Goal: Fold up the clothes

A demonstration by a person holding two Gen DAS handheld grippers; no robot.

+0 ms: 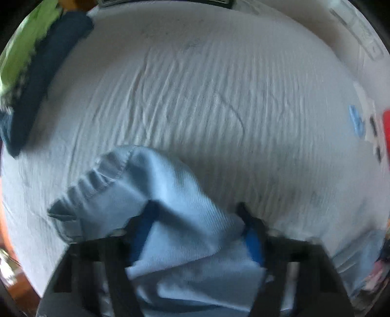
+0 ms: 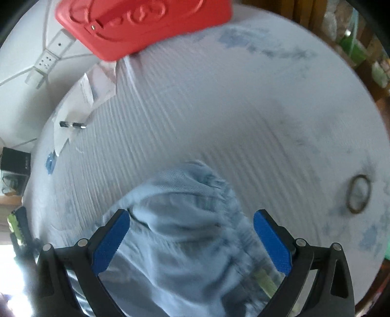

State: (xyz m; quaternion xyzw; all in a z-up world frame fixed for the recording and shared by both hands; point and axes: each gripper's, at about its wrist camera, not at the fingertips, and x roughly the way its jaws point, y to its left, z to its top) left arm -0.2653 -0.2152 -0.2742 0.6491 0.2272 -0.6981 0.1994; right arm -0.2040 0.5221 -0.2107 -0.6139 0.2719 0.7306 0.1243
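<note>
A light blue garment with a ribbed hem lies bunched on the white ridged table cover. My left gripper has its blue pads wide apart, and the cloth lies draped over and between them. In the right wrist view the same light blue garment is heaped between the fingers of my right gripper. Its blue pads stand wide apart above the cloth and do not pinch it.
A dark blue folded cloth and a green item lie at the far left. A red plastic case, papers and a power strip are at the far side. A brown ring lies at the right.
</note>
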